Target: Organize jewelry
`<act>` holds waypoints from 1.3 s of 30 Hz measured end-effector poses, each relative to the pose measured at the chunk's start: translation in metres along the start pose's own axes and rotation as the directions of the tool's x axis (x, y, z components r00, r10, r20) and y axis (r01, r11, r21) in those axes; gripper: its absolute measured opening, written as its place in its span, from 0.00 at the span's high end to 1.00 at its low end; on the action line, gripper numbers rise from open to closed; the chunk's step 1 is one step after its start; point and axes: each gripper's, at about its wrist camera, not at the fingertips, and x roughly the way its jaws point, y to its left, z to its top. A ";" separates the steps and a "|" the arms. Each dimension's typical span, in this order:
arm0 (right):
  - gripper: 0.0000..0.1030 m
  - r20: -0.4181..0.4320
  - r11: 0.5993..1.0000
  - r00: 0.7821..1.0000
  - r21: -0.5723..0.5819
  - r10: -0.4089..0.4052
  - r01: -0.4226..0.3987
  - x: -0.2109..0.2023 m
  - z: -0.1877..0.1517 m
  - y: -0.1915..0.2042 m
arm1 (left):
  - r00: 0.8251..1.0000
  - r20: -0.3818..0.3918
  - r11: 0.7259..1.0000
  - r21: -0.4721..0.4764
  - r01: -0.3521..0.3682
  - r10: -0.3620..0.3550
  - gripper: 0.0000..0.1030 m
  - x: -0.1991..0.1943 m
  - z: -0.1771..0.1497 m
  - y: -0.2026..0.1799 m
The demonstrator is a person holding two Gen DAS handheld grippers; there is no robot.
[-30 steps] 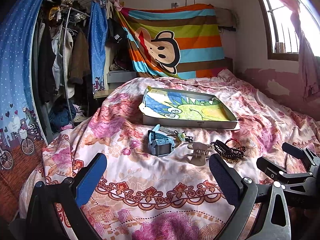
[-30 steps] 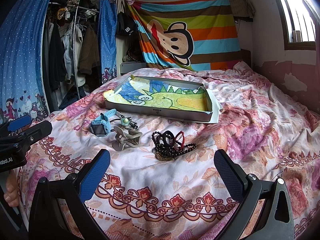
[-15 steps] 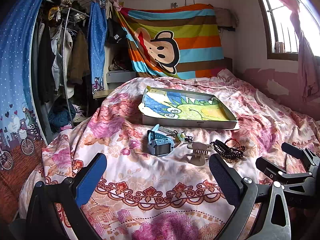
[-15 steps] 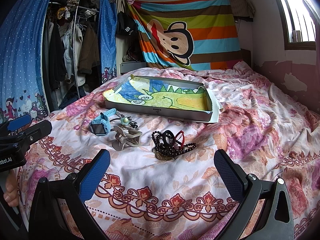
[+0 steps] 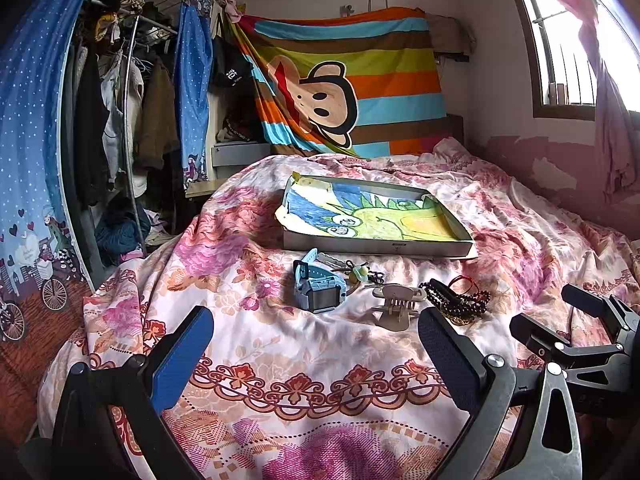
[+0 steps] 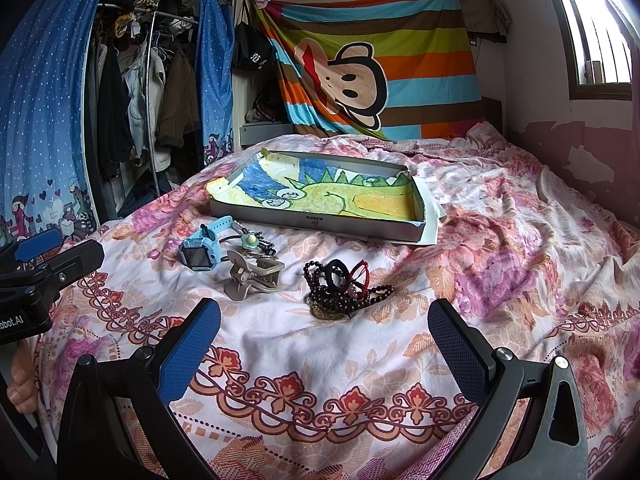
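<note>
On the floral bedspread lie a blue watch (image 5: 318,288) (image 6: 202,250), a beige hair claw (image 5: 394,306) (image 6: 252,276), a small green charm with keyring (image 5: 360,273) (image 6: 250,240) and a pile of dark bead bracelets with a red cord (image 5: 458,300) (image 6: 346,286). Behind them stands a shallow grey tray (image 5: 376,246) (image 6: 320,222) lined with a dinosaur drawing. My left gripper (image 5: 312,348) is open and empty, short of the watch. My right gripper (image 6: 324,340) is open and empty, short of the bracelets.
The right gripper shows at the right of the left wrist view (image 5: 576,336); the left one shows at the left of the right wrist view (image 6: 40,264). A clothes rack (image 5: 120,120) stands left of the bed. A striped monkey blanket (image 5: 344,88) hangs behind.
</note>
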 end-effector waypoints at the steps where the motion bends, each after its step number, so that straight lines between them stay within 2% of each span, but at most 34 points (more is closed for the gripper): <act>1: 0.01 -0.001 1.000 1.000 0.000 0.000 0.000 0.000 0.000 0.000 | 1.000 -0.001 1.000 0.000 -0.001 0.001 0.00 0.000 0.000 -0.001; 6: 0.01 -0.017 1.000 1.000 0.000 0.002 -0.002 0.000 0.000 0.001 | 1.000 -0.003 1.000 0.000 -0.004 0.004 0.00 0.003 0.000 -0.003; 12: 0.01 -0.044 1.000 0.999 0.003 0.014 -0.014 0.005 0.003 -0.004 | 0.999 -0.043 1.000 -0.025 -0.001 0.000 0.00 0.011 -0.002 -0.002; 14: 0.01 -0.052 0.999 0.998 0.007 0.039 -0.039 0.008 0.007 -0.009 | 0.998 -0.057 0.999 -0.035 0.029 -0.031 0.00 0.016 0.001 -0.001; 17: 0.01 -0.067 0.994 0.991 0.017 0.112 -0.111 0.016 0.017 -0.023 | 0.996 -0.073 0.999 -0.020 0.041 -0.042 0.00 0.024 0.008 0.003; 20: 0.01 -0.102 0.991 0.986 -0.001 0.133 -0.134 0.027 0.024 -0.033 | 0.992 -0.107 0.998 -0.012 0.067 -0.068 0.00 0.042 0.017 0.012; 22: 0.01 -0.153 0.986 0.974 0.000 0.164 -0.166 0.039 0.028 -0.039 | 0.985 -0.140 0.995 -0.038 0.097 -0.101 0.00 0.056 0.021 0.019; 24: 0.01 -0.181 0.987 0.971 0.012 0.159 -0.160 0.050 0.029 -0.046 | 0.978 -0.170 0.991 -0.060 0.117 -0.125 0.00 0.069 0.023 0.025; 27: 0.01 -0.210 0.980 0.957 0.029 0.198 -0.197 0.066 0.030 -0.050 | 0.969 -0.203 0.989 -0.079 0.128 -0.142 0.00 0.085 0.025 0.030; 32: 0.01 -0.260 0.960 0.930 -0.035 0.259 -0.278 0.085 0.033 -0.031 | 0.949 -0.242 0.975 -0.145 0.169 -0.201 0.00 0.111 0.030 0.040; 35: 0.01 -0.309 0.930 0.900 -0.103 0.306 -0.352 0.097 0.035 -0.009 | 0.930 -0.271 0.964 -0.170 0.206 -0.247 0.02 0.129 0.035 0.043; 39: 0.01 -0.360 0.892 0.870 -0.175 0.336 -0.417 0.114 0.038 0.016 | 0.894 -0.310 0.938 -0.231 0.259 -0.323 0.05 0.156 0.039 0.049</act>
